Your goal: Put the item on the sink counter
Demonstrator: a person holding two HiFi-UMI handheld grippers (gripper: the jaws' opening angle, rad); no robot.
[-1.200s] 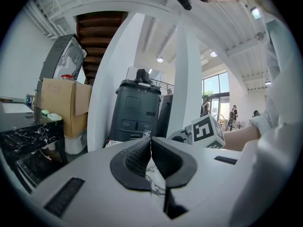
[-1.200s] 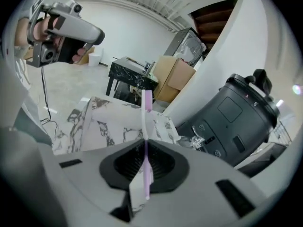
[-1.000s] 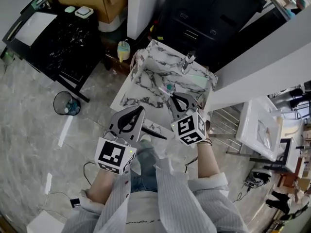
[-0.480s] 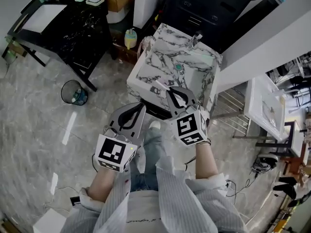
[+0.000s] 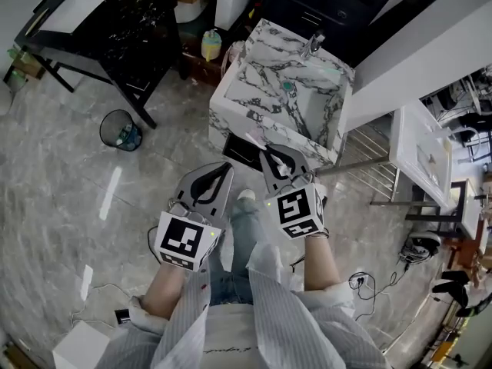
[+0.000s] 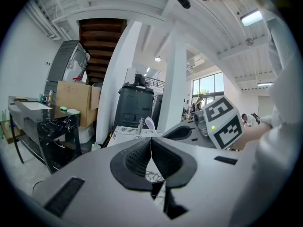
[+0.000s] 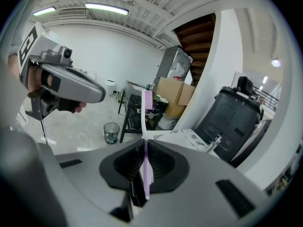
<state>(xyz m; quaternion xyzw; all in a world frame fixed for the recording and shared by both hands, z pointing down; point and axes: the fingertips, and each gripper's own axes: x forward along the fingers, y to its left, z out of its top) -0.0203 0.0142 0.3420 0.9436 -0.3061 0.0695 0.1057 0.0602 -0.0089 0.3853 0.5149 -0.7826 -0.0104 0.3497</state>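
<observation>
My right gripper (image 7: 144, 144) pinches a pink and white toothbrush (image 7: 143, 119) that sticks up. The marble sink counter (image 7: 182, 136) is ahead. My left gripper (image 7: 66, 86) is at the left.

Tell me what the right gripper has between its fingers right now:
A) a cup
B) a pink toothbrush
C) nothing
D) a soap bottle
B: the right gripper view shows the right gripper shut on a pink and white toothbrush, whose head sticks up past the fingers.
</observation>
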